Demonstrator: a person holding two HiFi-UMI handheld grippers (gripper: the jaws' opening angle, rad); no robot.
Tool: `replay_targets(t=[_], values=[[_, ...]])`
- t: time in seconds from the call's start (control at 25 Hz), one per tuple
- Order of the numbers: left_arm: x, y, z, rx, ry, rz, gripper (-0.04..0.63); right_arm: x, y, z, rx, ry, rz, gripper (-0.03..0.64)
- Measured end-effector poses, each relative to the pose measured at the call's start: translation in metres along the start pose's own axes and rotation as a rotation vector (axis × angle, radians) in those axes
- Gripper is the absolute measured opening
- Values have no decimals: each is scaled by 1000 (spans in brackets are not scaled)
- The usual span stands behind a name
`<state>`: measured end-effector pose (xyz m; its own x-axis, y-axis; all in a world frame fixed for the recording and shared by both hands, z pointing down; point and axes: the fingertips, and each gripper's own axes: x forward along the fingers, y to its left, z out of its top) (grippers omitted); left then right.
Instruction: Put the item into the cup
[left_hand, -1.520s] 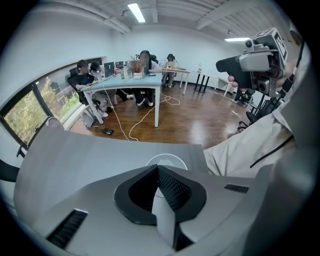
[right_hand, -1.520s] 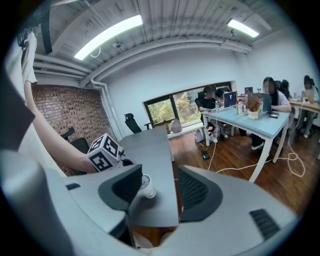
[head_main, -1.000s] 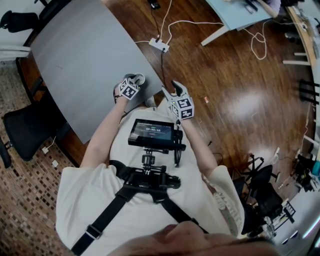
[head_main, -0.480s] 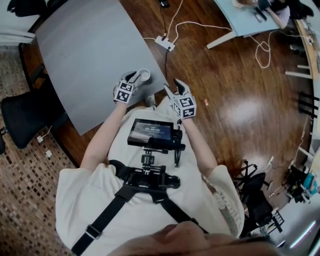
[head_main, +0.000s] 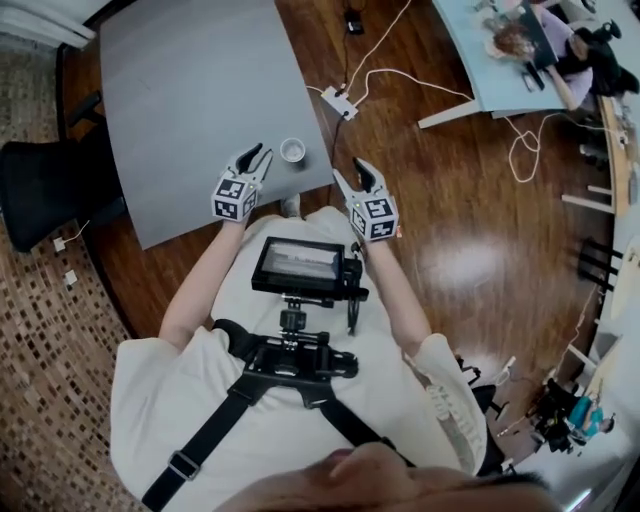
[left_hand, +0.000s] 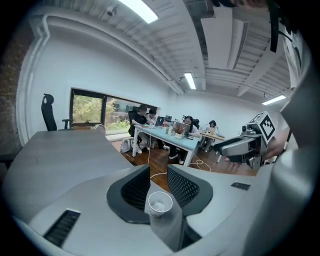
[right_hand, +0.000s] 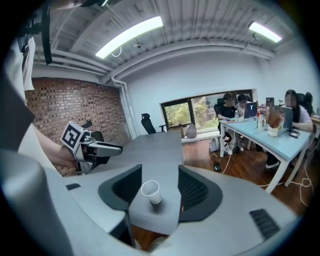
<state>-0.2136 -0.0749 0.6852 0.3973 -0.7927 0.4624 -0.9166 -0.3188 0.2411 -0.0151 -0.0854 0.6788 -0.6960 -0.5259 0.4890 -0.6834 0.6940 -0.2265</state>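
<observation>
A white paper cup (head_main: 292, 150) stands upright at the near corner of the grey table (head_main: 190, 90). The left gripper view looks into the cup (left_hand: 160, 204), where a small white lump lies. My left gripper (head_main: 252, 158) hangs just left of the cup, apart from it, its jaws open and empty (left_hand: 158, 172). My right gripper (head_main: 355, 177) is held off the table's corner over the wood floor, to the right of the cup, open with nothing between its fingers. From it the cup (right_hand: 150, 191) shows ahead, with the left gripper (right_hand: 92, 147) beyond it.
A power strip (head_main: 340, 103) with white cables lies on the wood floor past the table's corner. A black chair (head_main: 45, 190) stands at the table's left. People sit at a light-blue table (head_main: 480, 60) at the top right.
My left gripper, which was right at the cup a second ago, has drawn back left and stands apart from it. The head view has shifted, so the table sits lower in the frame.
</observation>
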Motion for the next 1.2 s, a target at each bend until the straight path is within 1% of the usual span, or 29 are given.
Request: replay_targets(t=[0.12, 0.24, 0.48, 0.64, 0.8, 0.92, 1.04, 1.2], values=[[-21, -7, 9, -9, -39, 43, 107, -13, 10, 10, -28, -6, 36, 241], [-32, -25, 0, -40, -47, 69, 109, -31, 12, 15, -46, -18, 58, 241], [-53, -83, -5, -79, -62, 72, 107, -82, 14, 24, -106, -83, 54, 241], [-65, -123, -11, -117, -83, 64, 107, -116, 14, 13, -140, -114, 65, 241], [-83, -163, -19, -113, -104, 54, 107, -151, 17, 8, -159, -140, 63, 241], [-101, -192, -27, -118, -120, 70, 107, -176, 19, -2, -164, -158, 65, 241], [-122, -221, -40, -137, -131, 92, 107, -203, 27, -15, -166, -152, 79, 241], [-137, -239, -56, -138, -135, 112, 107, -216, 29, -38, -183, -139, 97, 241]])
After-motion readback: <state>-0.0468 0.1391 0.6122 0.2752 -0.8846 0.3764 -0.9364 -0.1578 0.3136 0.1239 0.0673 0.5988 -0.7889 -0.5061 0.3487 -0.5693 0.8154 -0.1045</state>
